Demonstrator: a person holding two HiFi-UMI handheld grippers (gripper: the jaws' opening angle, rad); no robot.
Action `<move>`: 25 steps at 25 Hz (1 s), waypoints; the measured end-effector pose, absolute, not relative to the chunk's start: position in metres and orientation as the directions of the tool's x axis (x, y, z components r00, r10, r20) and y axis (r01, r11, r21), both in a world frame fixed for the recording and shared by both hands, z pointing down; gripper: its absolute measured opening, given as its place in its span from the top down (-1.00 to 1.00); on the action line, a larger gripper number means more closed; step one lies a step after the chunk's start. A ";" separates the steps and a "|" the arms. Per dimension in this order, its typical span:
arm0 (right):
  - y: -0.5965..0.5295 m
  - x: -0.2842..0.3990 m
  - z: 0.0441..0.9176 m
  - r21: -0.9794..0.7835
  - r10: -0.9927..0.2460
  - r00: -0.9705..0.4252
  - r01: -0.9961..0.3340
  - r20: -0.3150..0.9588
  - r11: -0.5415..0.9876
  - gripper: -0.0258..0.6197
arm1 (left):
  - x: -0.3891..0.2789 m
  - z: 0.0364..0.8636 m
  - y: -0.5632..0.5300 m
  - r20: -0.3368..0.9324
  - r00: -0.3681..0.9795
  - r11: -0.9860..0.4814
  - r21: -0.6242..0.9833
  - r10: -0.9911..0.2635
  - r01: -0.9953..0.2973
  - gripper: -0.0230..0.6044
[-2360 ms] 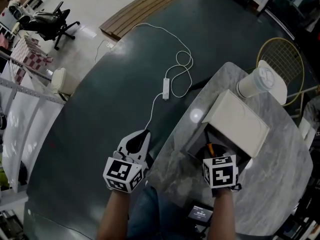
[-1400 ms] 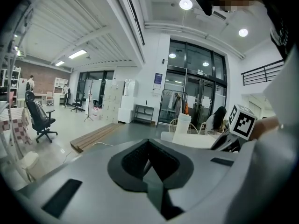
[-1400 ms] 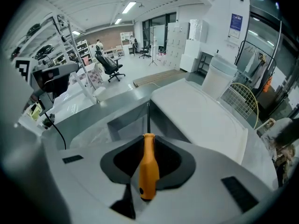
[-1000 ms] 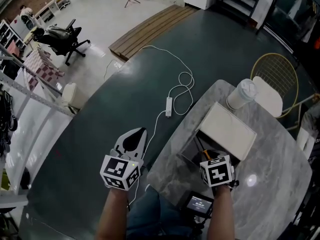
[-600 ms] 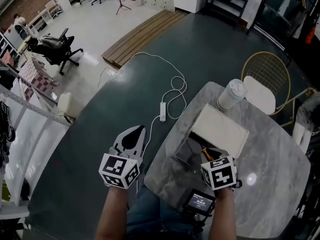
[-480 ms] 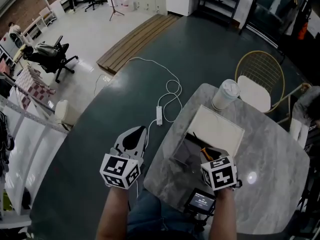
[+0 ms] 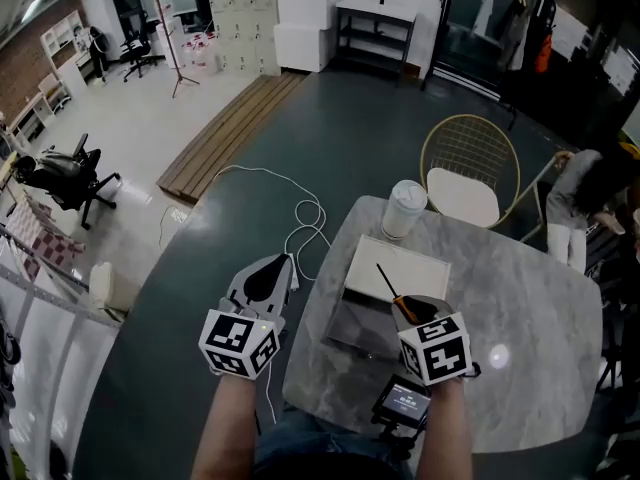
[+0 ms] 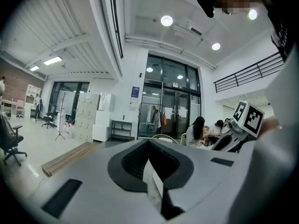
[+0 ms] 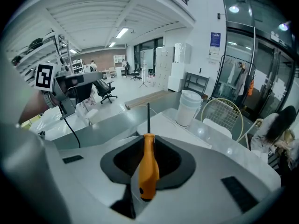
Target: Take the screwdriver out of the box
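A dark floor (image 7: 190,268) is spreading under everything, with a white cable (image 7: 305,218) looping across it just beside the bench. The marble bench (image 7: 540,288) is filling the right half of the head view, and a gold wire chair (image 7: 468,163) is standing at its far edge. On the bench an open box (image 7: 362,330) is sitting on the side near the person. Its white lid (image 7: 400,266) is lying back toward a white lidded cup (image 7: 405,208), which is standing just beyond it. A small device with a lit screen (image 7: 404,401) is showing at the bench's near edge, below the right hand.

The left claw (image 7: 272,263) is hovering off the left side of the bench, over the floor and well apart from the box. In the left gripper view its jaws are meeting along one seam, with nothing between them.

The right claw (image 7: 412,306) is hanging over the near right part of the box, tilting downward. Its jaws are clamping the orange handle of the screwdriver (image 9: 148,169). The screwdriver is being held in the air above the box, not lying inside it. Its handle is sitting between the dark pads. Its thin dark shaft is pointing away from the person, crossing the white lid in the head view and aiming toward the cup.
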State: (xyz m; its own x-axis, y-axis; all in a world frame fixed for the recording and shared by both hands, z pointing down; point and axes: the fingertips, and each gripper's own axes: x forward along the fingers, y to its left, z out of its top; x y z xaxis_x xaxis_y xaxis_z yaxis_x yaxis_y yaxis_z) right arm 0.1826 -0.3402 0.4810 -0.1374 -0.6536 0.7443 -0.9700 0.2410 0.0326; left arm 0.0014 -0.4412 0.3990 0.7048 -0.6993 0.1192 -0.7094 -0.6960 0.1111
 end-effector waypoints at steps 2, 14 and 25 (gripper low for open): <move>-0.343 0.191 0.470 0.053 -0.682 -0.108 -0.976 0.724 0.211 0.65 | 0.009 0.390 -0.445 0.099 0.724 -0.717 0.102 -0.683 -0.690 0.89; -0.352 0.235 0.401 0.157 -0.905 0.011 -0.986 0.424 0.061 0.65 | 0.049 0.365 -0.454 0.028 0.791 -0.787 0.084 -0.611 -0.611 0.89; -0.337 0.258 0.357 0.202 -0.987 0.115 -0.975 0.108 -0.091 0.65 | 0.084 0.351 -0.453 -0.015 0.851 -0.851 0.052 -0.524 -0.523 0.88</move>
State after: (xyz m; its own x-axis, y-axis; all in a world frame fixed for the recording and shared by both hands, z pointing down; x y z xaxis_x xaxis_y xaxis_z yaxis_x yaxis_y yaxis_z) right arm 0.2582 -0.3374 0.3574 0.1149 -0.9875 0.1080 -0.9750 -0.0913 0.2023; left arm 0.0839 -0.4529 0.3515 0.8515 -0.5242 -0.0149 -0.5229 -0.8508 0.0516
